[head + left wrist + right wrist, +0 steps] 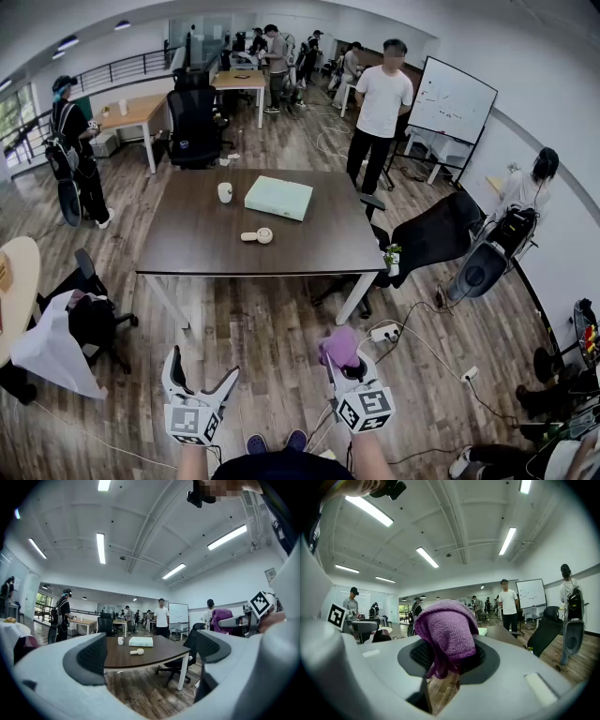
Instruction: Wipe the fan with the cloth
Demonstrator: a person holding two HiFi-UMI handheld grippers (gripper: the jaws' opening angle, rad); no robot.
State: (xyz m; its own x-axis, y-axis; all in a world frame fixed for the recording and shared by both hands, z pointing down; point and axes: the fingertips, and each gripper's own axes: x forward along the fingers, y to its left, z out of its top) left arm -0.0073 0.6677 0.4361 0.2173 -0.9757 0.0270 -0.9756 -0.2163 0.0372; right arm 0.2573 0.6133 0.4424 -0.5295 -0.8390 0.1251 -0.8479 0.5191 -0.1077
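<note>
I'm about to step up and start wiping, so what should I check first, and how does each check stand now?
1. Cloth gripped: ok. The cloth is pinched between the right gripper's fingers.
2. Spare gripper free: ok. The left gripper is open and holds nothing.
3. Fan located: ok. The fan lies on the table.
4. Fan within reach: not ok. Open floor separates both grippers from the table.
5. Room around fan: ok. The cup and box sit apart from it.
6. Fan switched off: cannot tell.
</note>
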